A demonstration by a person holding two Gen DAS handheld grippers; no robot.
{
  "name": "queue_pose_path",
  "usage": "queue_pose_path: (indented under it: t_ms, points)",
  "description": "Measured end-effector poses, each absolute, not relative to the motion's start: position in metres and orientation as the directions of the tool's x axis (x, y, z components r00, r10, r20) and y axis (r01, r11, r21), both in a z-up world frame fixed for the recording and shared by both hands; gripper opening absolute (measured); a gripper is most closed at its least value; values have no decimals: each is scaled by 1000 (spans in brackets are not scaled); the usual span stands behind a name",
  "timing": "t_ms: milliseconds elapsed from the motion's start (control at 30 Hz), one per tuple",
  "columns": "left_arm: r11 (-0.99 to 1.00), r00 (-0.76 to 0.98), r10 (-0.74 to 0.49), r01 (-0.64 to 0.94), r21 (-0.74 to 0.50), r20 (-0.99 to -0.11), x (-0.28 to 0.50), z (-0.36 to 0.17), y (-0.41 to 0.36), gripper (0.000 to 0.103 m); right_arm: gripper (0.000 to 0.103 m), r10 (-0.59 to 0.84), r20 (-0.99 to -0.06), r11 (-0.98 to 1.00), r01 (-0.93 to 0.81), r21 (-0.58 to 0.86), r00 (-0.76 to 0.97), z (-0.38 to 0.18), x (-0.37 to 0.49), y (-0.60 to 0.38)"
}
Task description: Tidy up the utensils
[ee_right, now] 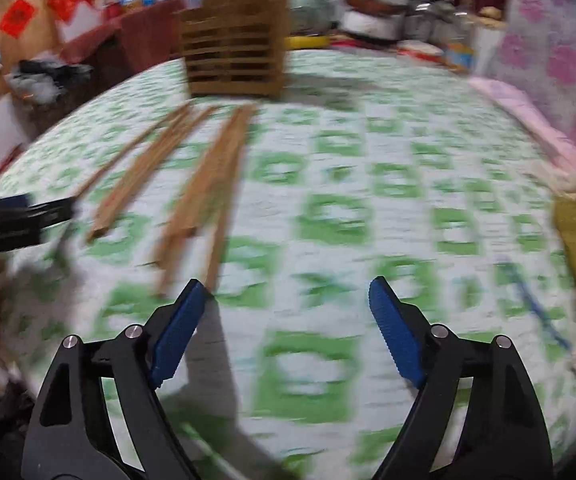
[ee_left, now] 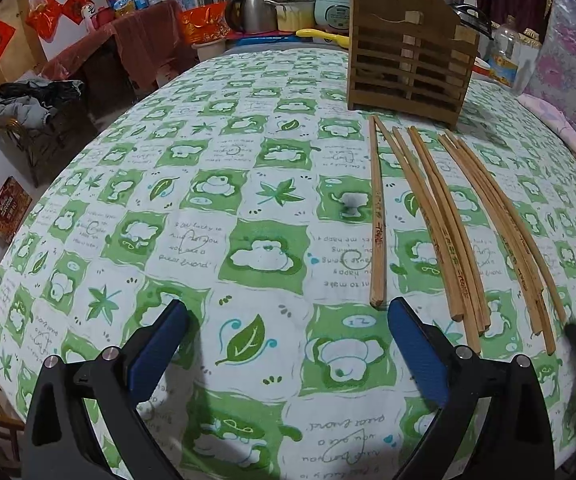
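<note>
Both claws, left (ee_left: pixel 288 312) and right (ee_right: pixel 283 292), gape empty; chopsticks (ee_left: pixel 444 224) lie lengthwise toward the holder (ee_left: pixel 408 60), between them, nearer right.

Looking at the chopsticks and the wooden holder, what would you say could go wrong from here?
The chopsticks lie bunched and overlapping on the tablecloth, so an open gripper may pinch several or scatter them. The right gripper view is motion-blurred, which suggests fast movement; it could knock the sticks. The holder looks light and could tip.
</note>
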State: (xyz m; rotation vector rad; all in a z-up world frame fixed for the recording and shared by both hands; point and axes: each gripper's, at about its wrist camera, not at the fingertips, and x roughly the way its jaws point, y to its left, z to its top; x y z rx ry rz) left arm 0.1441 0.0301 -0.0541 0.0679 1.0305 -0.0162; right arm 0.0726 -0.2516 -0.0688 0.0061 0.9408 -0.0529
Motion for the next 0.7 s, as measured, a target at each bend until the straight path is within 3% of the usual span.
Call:
queue_pose_path:
  t_ms: [133,467,700]
  points:
    - [998,513,21,40,49,-858,144,-55,31,98,71,109,-785,989,9,145,610,-67,61,-270]
    - [995,536,38,57,81,-844,134,-51,29,98,64,142,-768,990,-104,98,624,-57,66,-234]
    - [975,516,19,181,131,-857,143,-52,6,98,64,135,-784,989,-130,70,606,-50,85,-221]
